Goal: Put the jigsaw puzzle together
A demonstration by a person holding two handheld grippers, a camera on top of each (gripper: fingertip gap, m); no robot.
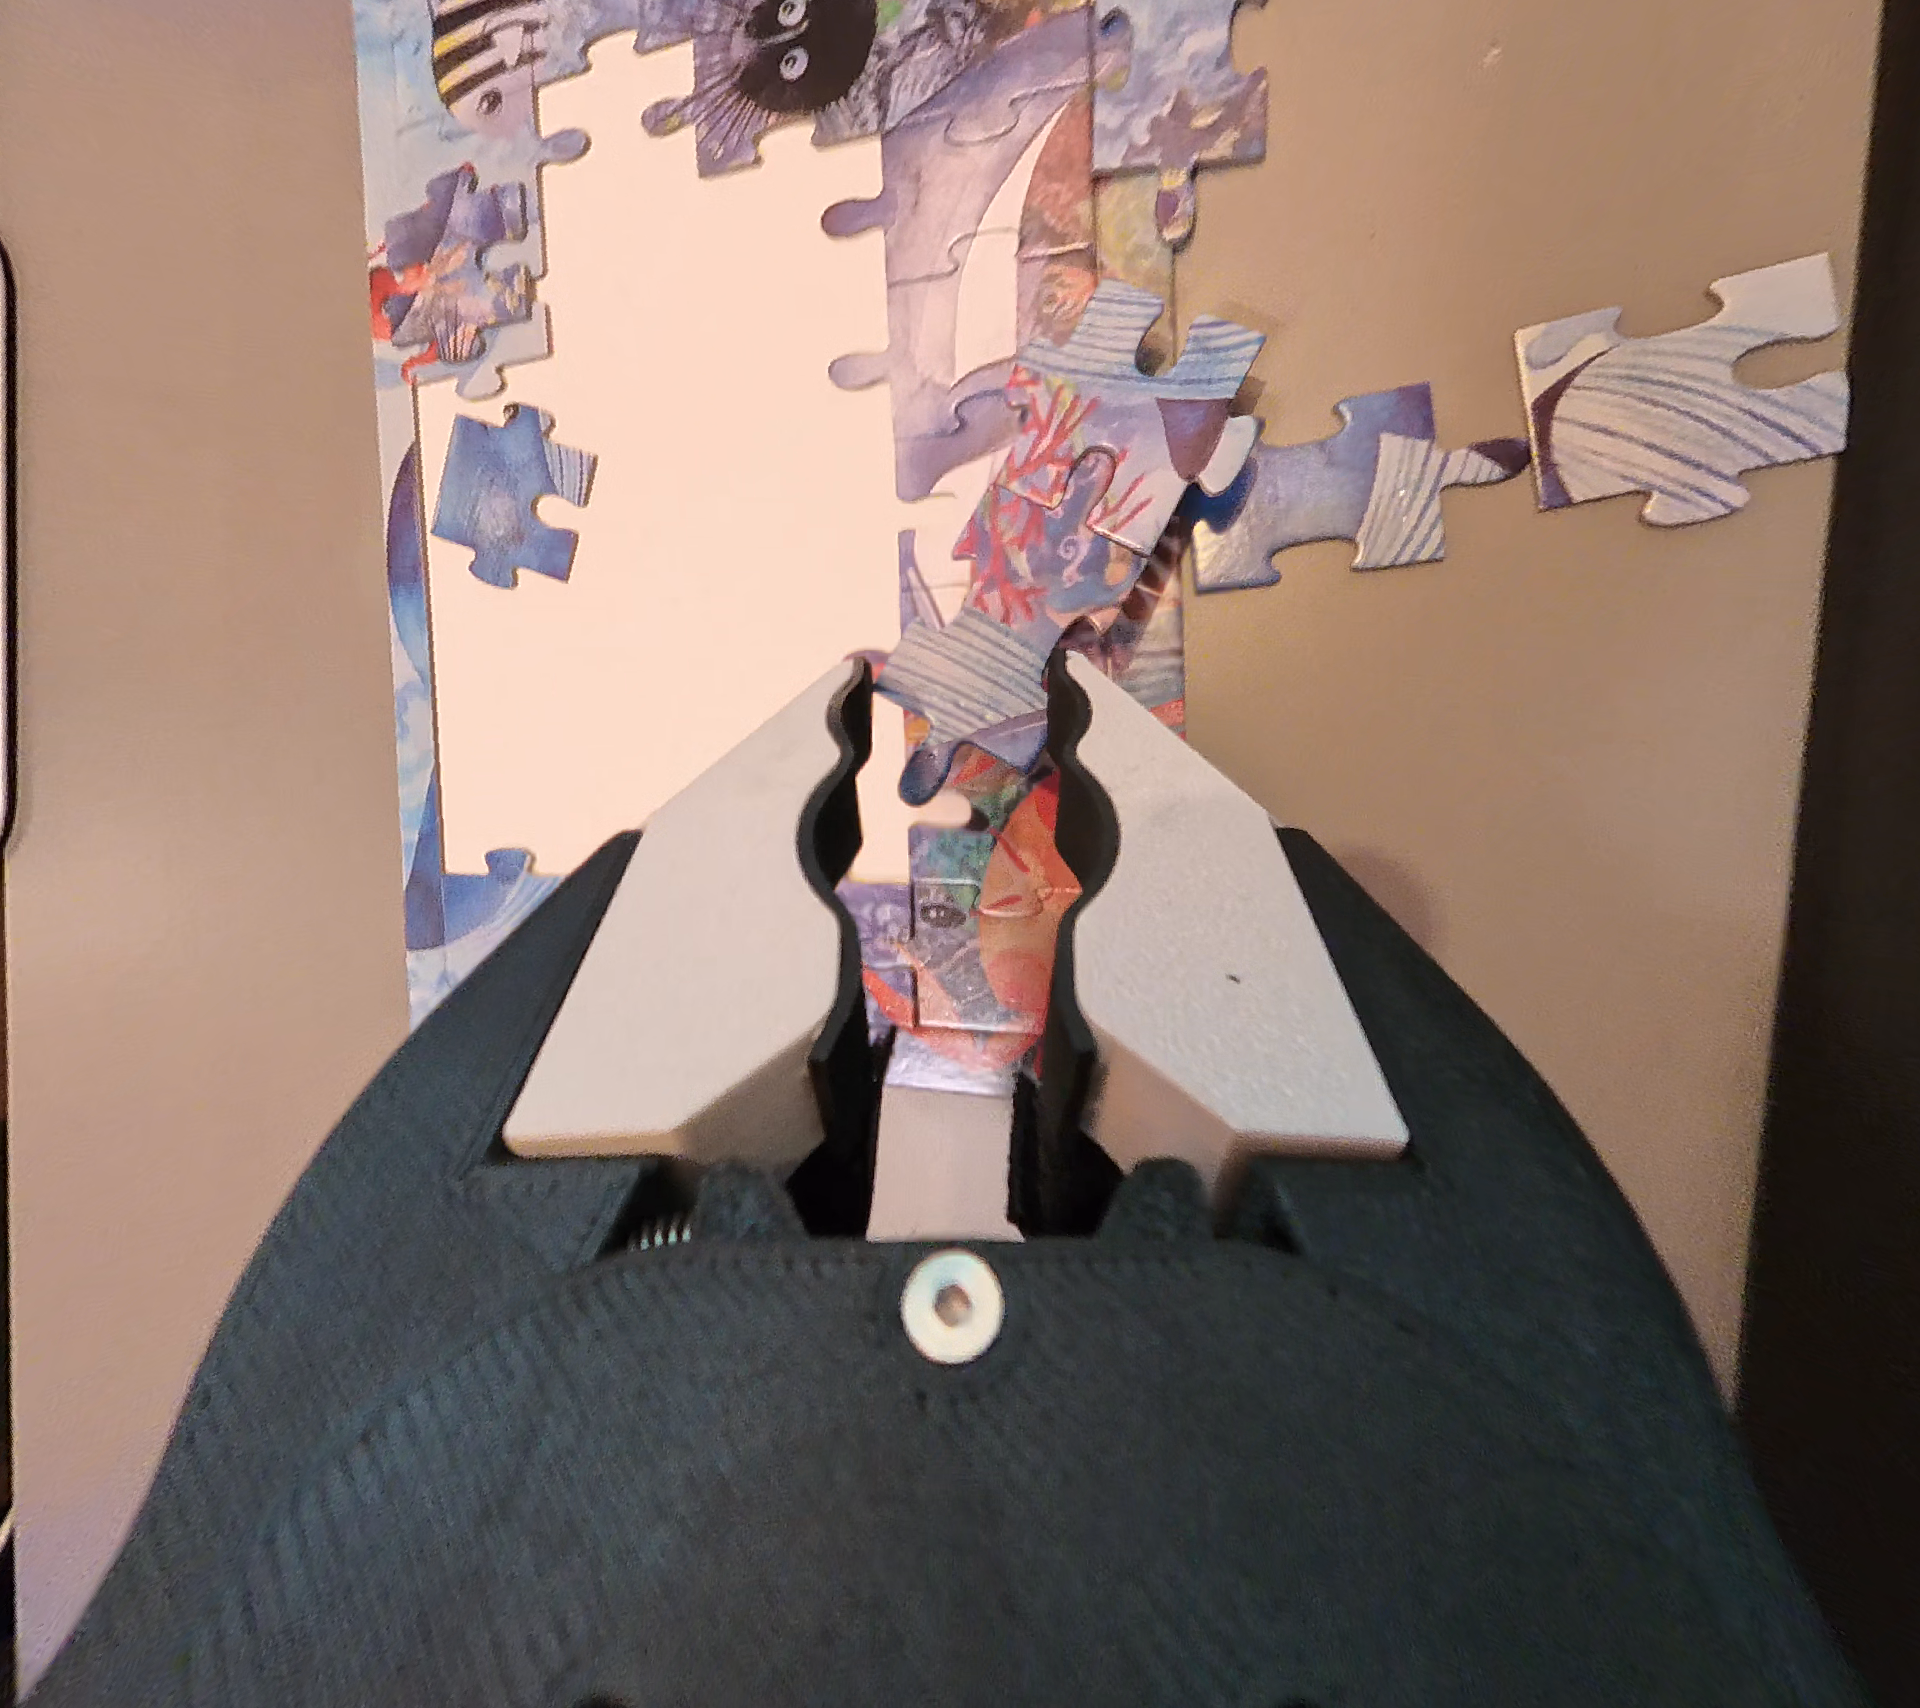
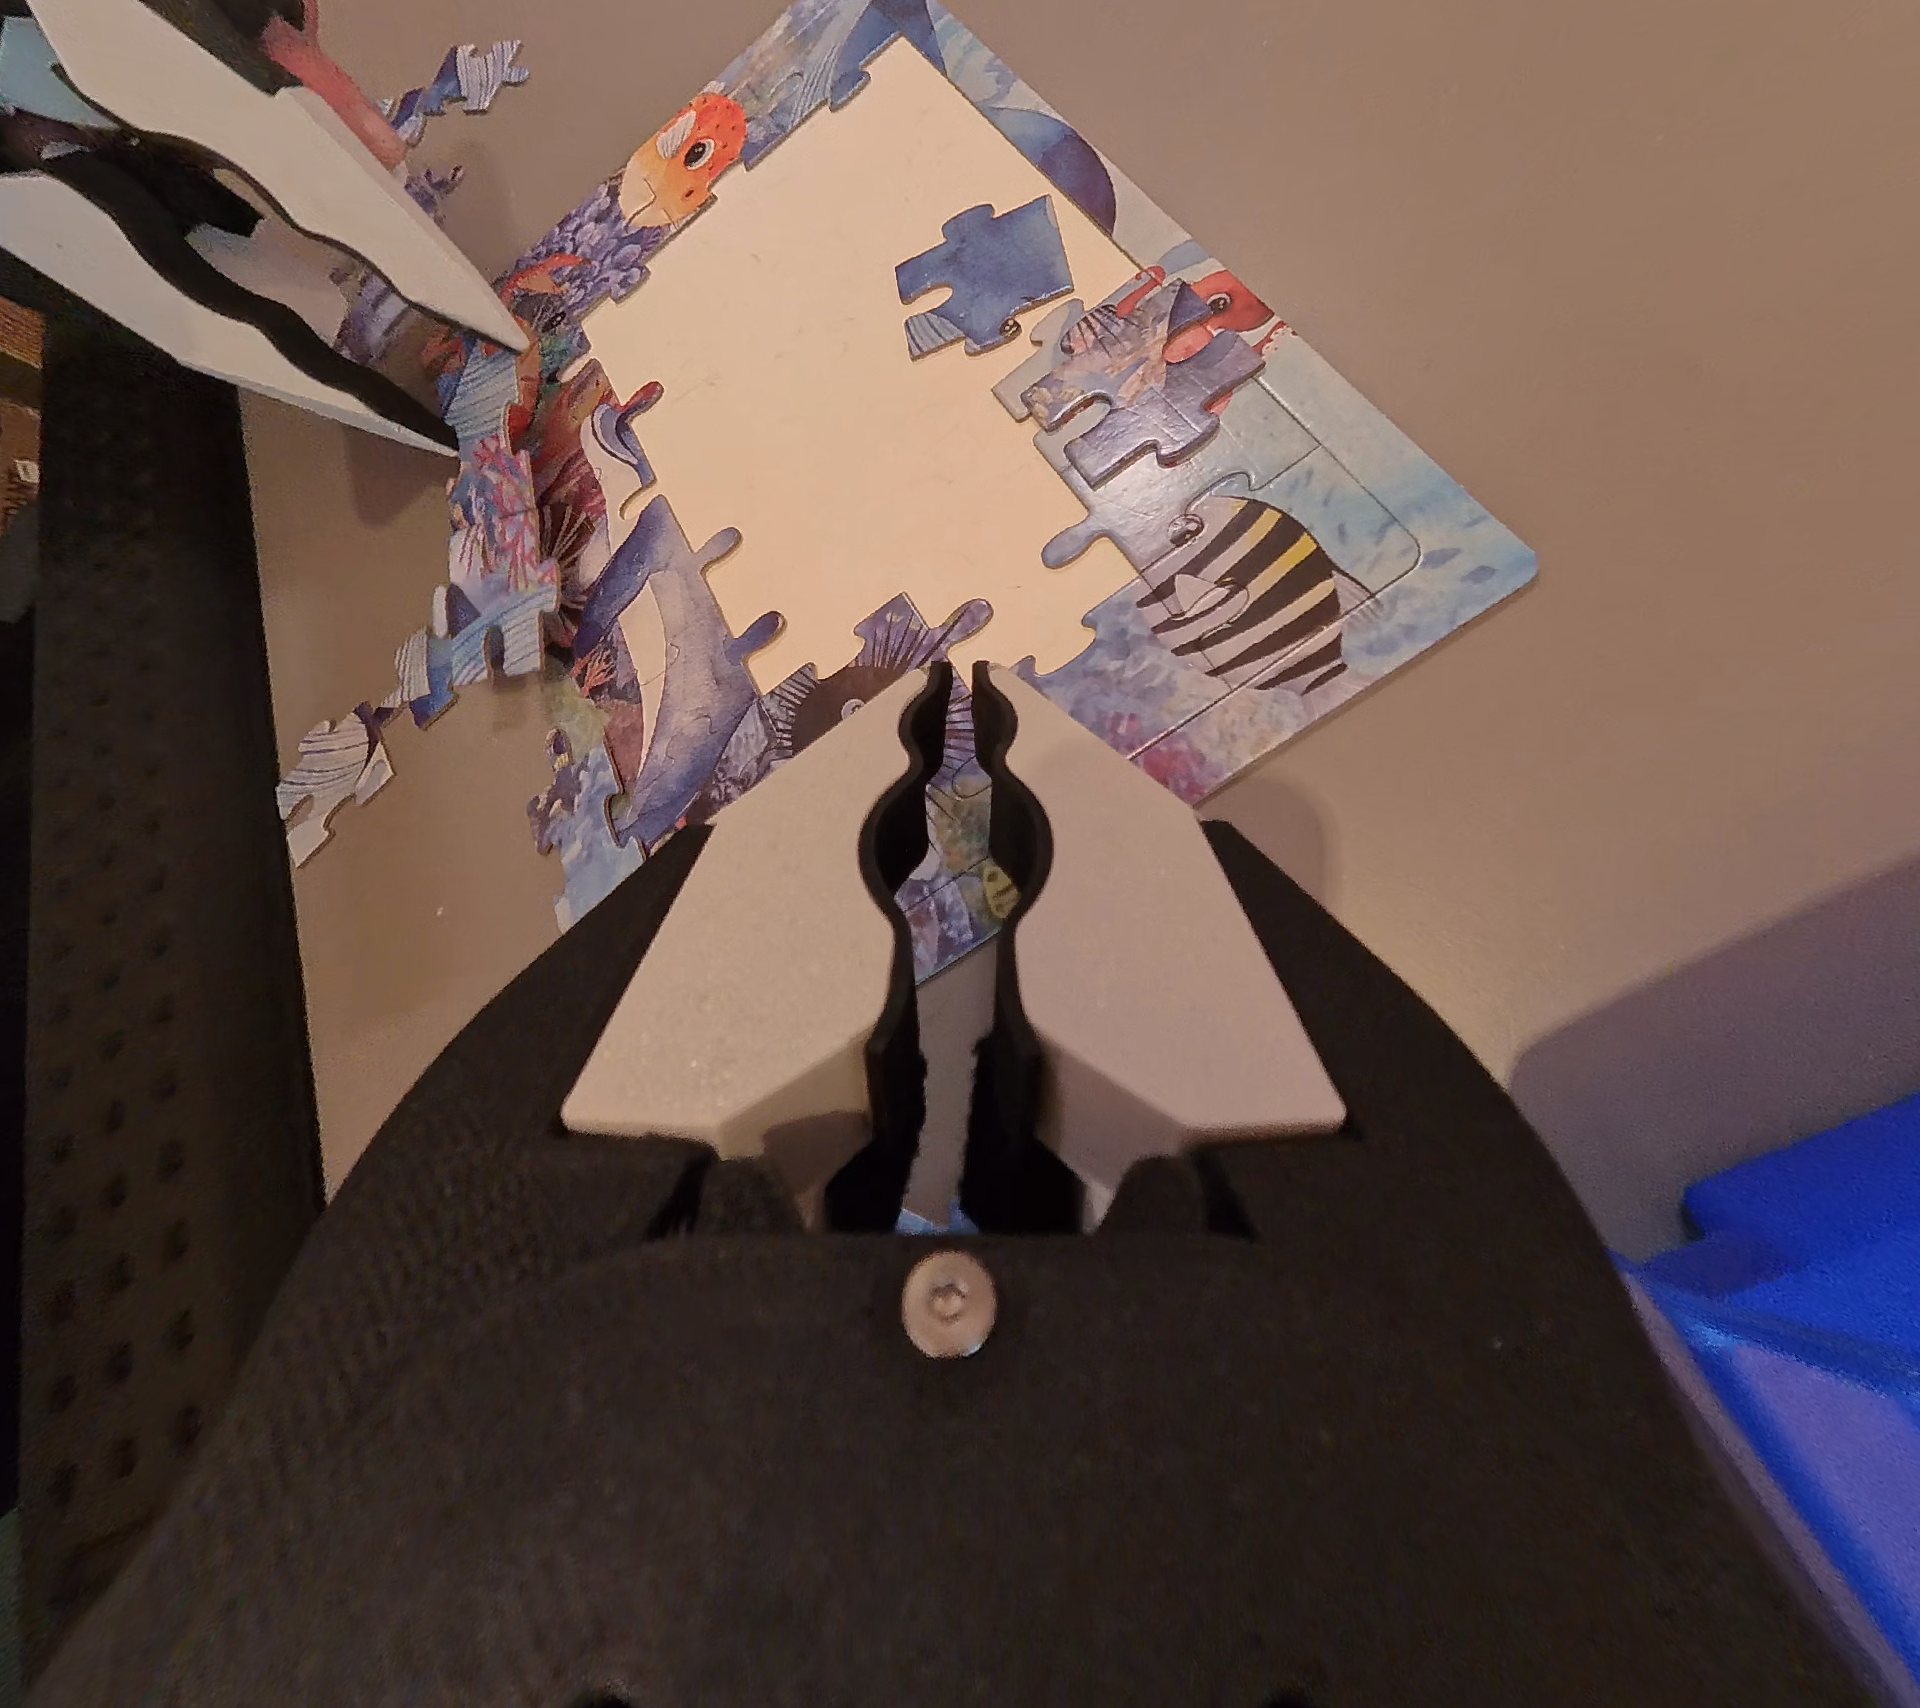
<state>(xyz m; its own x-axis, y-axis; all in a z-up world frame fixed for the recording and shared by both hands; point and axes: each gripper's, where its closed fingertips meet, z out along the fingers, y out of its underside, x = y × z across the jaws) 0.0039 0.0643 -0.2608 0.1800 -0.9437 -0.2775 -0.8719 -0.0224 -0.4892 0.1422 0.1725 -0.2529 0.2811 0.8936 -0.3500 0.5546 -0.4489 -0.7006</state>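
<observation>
Your left claw (image 1: 961, 671) is grasping a piece chain (image 1: 1049, 515); its long axis is running toward 1 o'clock, the gap (image 1: 675, 432) lying at 11 o'clock. Right claw (image 2: 961, 669) is nearly clenched, empty.

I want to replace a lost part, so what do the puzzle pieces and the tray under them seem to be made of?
The loose blue piece looks like printed cardboard with a slight sheen: its cut edge is thin and shows a brownish core. The tray seems to be the same kind of board, its bare middle plain cream and matte, faintly scuffed, with a printed border. Whether the print is laminated cannot be told.
</observation>
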